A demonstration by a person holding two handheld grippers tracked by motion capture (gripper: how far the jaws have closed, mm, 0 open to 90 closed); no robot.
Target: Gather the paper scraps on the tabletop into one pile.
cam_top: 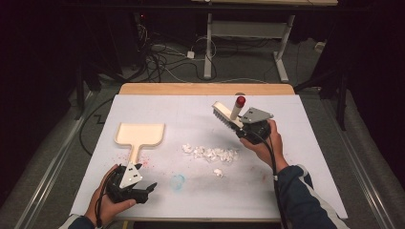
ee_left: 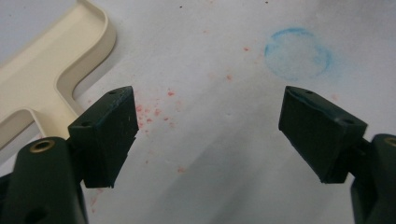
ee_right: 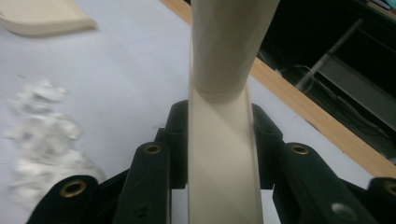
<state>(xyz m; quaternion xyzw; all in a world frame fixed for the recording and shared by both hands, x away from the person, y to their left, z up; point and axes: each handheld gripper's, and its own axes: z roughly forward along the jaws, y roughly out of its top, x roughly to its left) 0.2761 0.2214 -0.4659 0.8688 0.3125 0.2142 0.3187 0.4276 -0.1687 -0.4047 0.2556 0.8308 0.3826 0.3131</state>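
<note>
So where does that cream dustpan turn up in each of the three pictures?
High view: the dustpan lies flat at left of the table, handle toward the person.
Left gripper view: top left corner, beside the left jaw.
Right gripper view: a blurred cream edge at top left.
Shared landmark: the white table cover under the dustpan.

Both grippers, the left gripper (cam_top: 143, 190) and the right gripper (cam_top: 241, 128), are black, each topped by a grey three-cornered plate and trailing a black cable, with blocky dark pads (ee_left: 111, 133) and brass-ringed screw holes, while the person wears a dark blue sleeve (cam_top: 298, 200) with a pale stripe.
</note>
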